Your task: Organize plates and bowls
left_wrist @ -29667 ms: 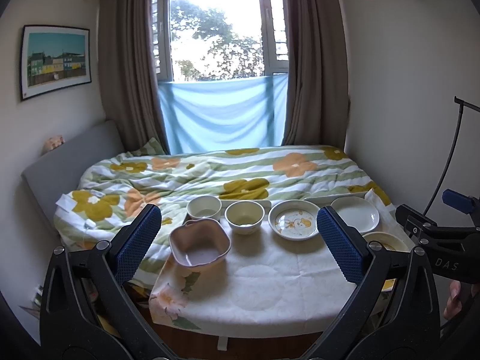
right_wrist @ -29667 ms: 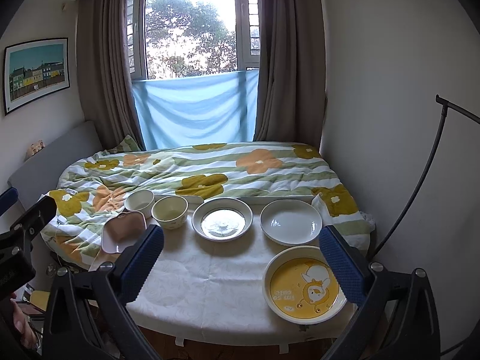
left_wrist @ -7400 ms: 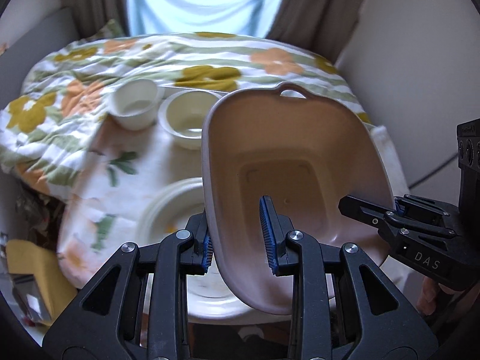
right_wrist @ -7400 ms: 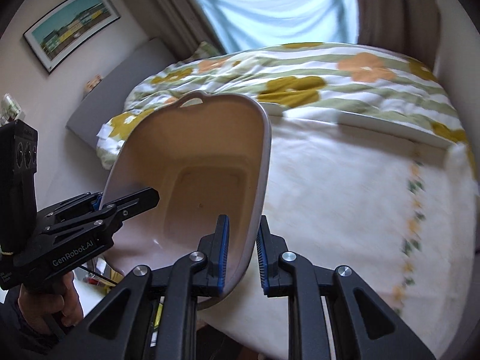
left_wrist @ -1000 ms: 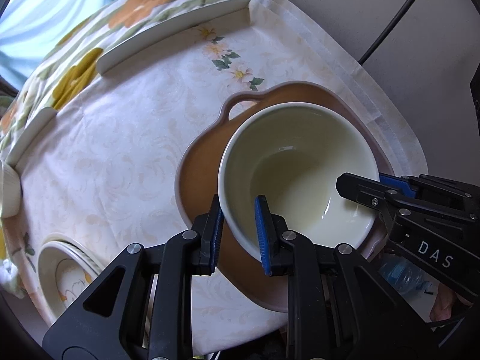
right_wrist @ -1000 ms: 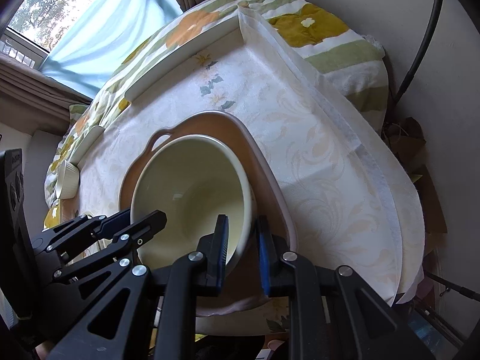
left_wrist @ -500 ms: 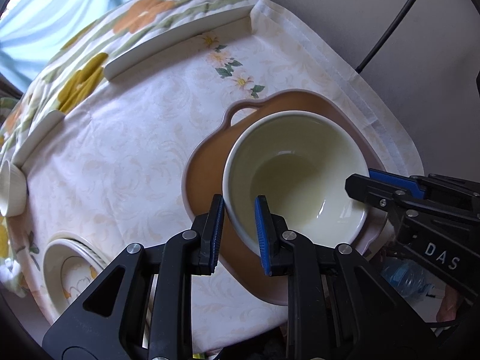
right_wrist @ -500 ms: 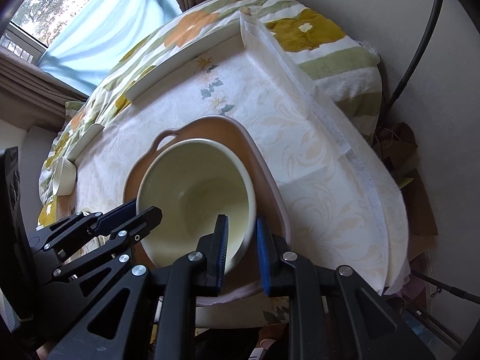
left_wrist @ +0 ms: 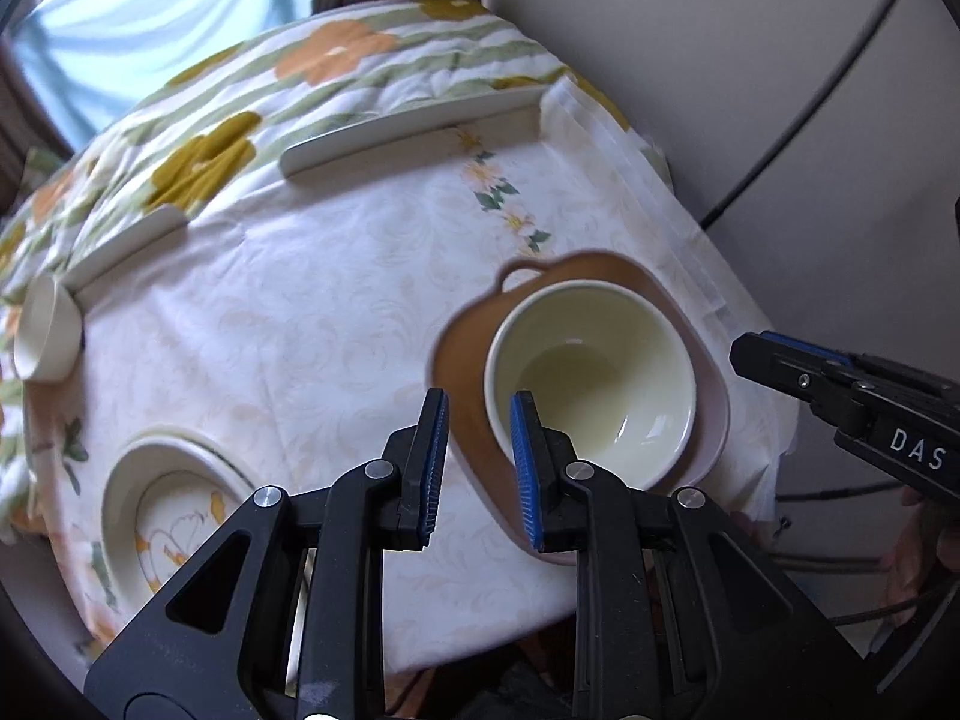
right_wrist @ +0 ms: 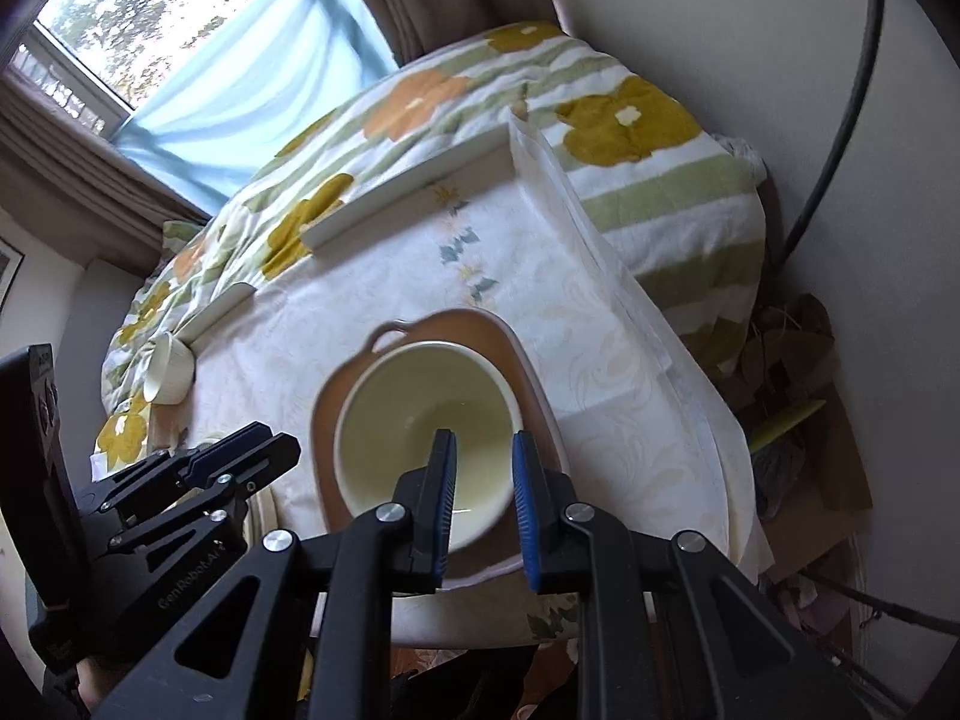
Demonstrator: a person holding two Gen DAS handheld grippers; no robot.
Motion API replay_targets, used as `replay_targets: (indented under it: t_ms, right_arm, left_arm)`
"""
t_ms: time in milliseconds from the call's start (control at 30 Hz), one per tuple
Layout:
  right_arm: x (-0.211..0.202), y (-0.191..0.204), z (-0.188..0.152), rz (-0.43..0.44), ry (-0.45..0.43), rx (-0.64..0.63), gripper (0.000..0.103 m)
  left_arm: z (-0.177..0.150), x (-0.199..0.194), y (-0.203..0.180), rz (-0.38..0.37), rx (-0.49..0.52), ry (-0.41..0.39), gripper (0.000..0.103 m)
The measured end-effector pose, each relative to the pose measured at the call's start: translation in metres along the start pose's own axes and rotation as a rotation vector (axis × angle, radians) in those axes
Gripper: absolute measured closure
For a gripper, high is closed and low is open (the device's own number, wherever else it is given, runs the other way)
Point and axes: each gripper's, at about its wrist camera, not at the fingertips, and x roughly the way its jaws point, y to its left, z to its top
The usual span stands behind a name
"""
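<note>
So the cream bowl (left_wrist: 591, 384) is sitting inside the pinkish handled dish (left_wrist: 468, 348), and that dish sits on the surface (left_wrist: 288, 324) near its corner by the wall, loop handle pointing toward the bed (left_wrist: 336, 66). Using the dish as the reference: the left gripper (left_wrist: 478, 468) hangs above its near-left edge with the fingers (left_wrist: 433, 468) nearly together, just a narrow gap and nothing in it. The right gripper (right_wrist: 483, 498) hangs over the dish's near edge, fingers (right_wrist: 523, 504) also almost closed on nothing; the bowl's rim only shows through the gap from below, not touching as far as I can tell. A small white bowl (left_wrist: 47, 330) lies tipped on its side far left of the dish, at the surface's edge next to the bed. A patterned plate (left_wrist: 174, 504) sits left of the dish and closer to the camera, well apart from it. The floral tablecloth (right_wrist: 600, 360) runs under all of it
</note>
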Motion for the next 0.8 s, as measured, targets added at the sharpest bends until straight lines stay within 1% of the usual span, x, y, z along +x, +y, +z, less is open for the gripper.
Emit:
replay_targets:
  t_ms: [167, 300, 333, 400, 433, 467, 533, 567, 667, 800]
  right_arm:
    - [-0.001, 0.026, 0.006, 0.064, 0.002, -0.107, 0.086]
    - [0.009, 0.056, 0.009, 0.125, 0.032, -0.209, 0.086]
    - [0.013, 0.065, 0.009, 0.14, 0.042, -0.235, 0.086]
    - [0.021, 0.083, 0.008, 0.171, 0.067, -0.286, 0.086]
    - [0.026, 0.092, 0.006, 0.186, 0.081, -0.31, 0.086]
    - [0.032, 0.102, 0.004, 0.201, 0.096, -0.336, 0.086]
    - [0.042, 0.121, 0.0, 0.229, 0.124, -0.379, 0.086]
    - [0.048, 0.131, -0.003, 0.24, 0.139, -0.401, 0.086]
    - [0.064, 0.161, -0.011, 0.269, 0.183, -0.465, 0.086]
    - [0.075, 0.209, -0.007, 0.311, 0.191, -0.556, 0.086]
  left_arm:
    - [-0.014, -0.025, 0.031, 0.007, -0.14, -0.047, 0.084]
    - [-0.038, -0.042, 0.065, 0.004, -0.289, -0.054, 0.084]
    - [-0.046, -0.045, 0.075, 0.012, -0.33, -0.054, 0.083]
    - [-0.063, -0.051, 0.092, 0.029, -0.401, -0.051, 0.078]
    - [-0.072, -0.054, 0.101, 0.037, -0.44, -0.05, 0.066]
    - [-0.082, -0.058, 0.111, 0.046, -0.48, -0.053, 0.043]
    - [-0.101, -0.068, 0.127, 0.075, -0.554, -0.082, 0.018]
    - [-0.109, -0.073, 0.136, 0.09, -0.588, -0.099, 0.018]
    - [-0.127, -0.085, 0.164, 0.133, -0.67, -0.113, 0.018]
    - [-0.136, -0.107, 0.205, 0.18, -0.745, -0.167, 0.018]
